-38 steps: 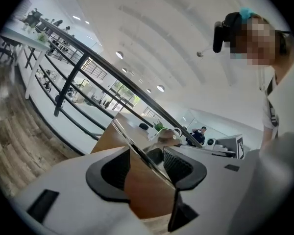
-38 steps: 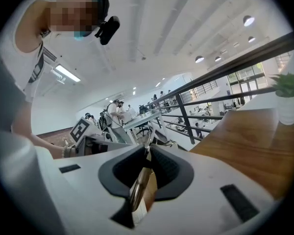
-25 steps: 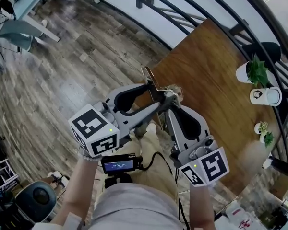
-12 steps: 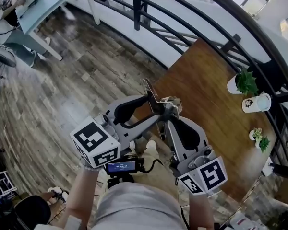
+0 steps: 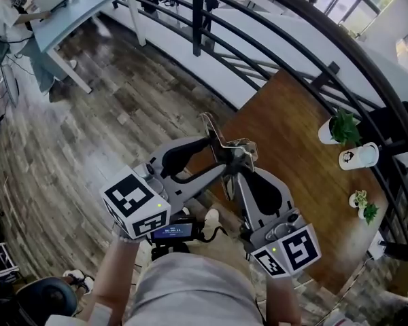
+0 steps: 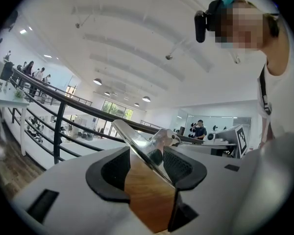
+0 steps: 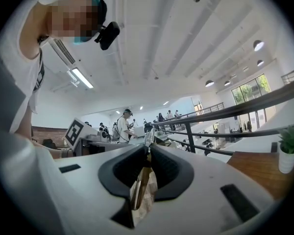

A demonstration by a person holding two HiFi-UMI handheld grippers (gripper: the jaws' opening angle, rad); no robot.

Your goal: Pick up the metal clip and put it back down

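My left fingers [image 6: 110,173] and right fingers [image 7: 120,173] are both clamped on the metal clip [image 6: 144,148] between them.

Bright, even light from ceiling lamps [image 6: 146,99] and tall windows [image 7: 250,94] fills every view, glinting off the metal clip [image 6: 143,148], while fisheye bending curves the edges and the near jaws blur.

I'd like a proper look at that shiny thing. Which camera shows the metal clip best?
The left gripper view: the metal clip shows its broad shiny face, close up between the jaws. The right gripper view shows it edge-on, as a thin strip between its jaws. The head view shows it small and from farther off.
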